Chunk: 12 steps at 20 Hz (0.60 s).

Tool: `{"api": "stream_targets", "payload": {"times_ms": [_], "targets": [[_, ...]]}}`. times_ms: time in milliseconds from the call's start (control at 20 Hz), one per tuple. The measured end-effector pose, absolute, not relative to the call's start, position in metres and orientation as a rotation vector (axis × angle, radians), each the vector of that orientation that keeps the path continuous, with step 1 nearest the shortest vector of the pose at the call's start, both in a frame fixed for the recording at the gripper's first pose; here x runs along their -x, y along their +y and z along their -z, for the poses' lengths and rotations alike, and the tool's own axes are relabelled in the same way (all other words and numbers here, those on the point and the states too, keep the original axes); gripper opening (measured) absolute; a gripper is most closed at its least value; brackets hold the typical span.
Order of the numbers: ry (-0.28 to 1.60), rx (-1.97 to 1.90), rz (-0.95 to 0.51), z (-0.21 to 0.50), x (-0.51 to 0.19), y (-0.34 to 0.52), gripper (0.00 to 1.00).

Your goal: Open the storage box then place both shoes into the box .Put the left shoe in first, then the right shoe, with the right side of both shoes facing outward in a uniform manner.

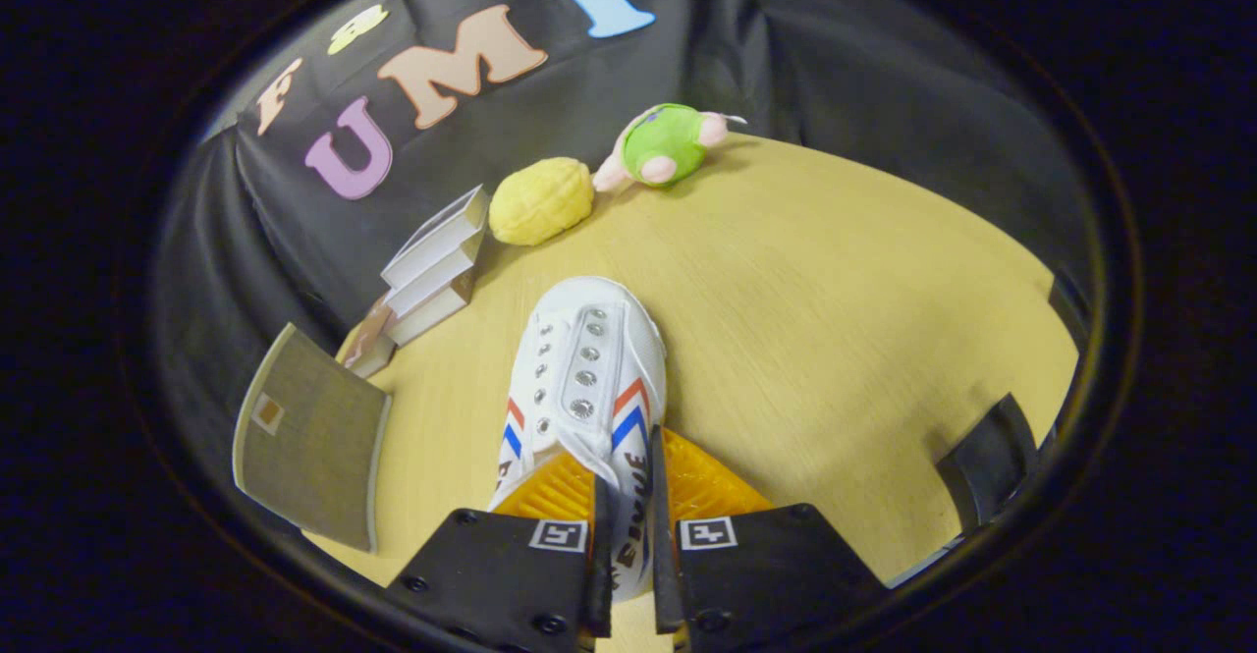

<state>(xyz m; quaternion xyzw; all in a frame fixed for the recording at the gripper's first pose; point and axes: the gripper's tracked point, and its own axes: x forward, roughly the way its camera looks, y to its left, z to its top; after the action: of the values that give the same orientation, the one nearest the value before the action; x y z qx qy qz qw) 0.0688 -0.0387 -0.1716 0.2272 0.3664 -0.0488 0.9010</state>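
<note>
A: What sits furthest left on the wooden table (835,339)?

B: The storage box's grey lid (309,437), standing open and tilted. Just beside it, toward the cloth wall, lies a leaning stack of white books (432,265).

A: And further along?

B: A yellow walnut-shaped toy (540,201) rests beyond the books, and a green plush toy (663,145) lies just beside that, near the table's far edge.

A: Where is the shoe?

B: The white shoe (589,378), with red and blue chevrons on its side, points away from the camera, toe toward the yellow toy. Its heel end runs back between the fingers.

A: So what is the gripper (625,525) doing?

B: Its fingers are drawn close together, pinching the shoe's side wall near the heel; one pad presses on each face.
</note>
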Motion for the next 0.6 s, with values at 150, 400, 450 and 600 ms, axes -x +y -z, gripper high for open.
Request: {"api": "stream_targets", "payload": {"times_ms": [150,400,450,600], "targets": [[0.734,-0.688,0.103,0.170,-0.071,-0.046,0.14],[0.745,-0.936,-0.022,0.156,-0.050,-0.029,0.13],[0.736,-0.922,-0.042,0.150,-0.051,-0.022,0.13],[0.714,-0.884,-0.126,0.120,-0.048,0.011,0.13]]}}
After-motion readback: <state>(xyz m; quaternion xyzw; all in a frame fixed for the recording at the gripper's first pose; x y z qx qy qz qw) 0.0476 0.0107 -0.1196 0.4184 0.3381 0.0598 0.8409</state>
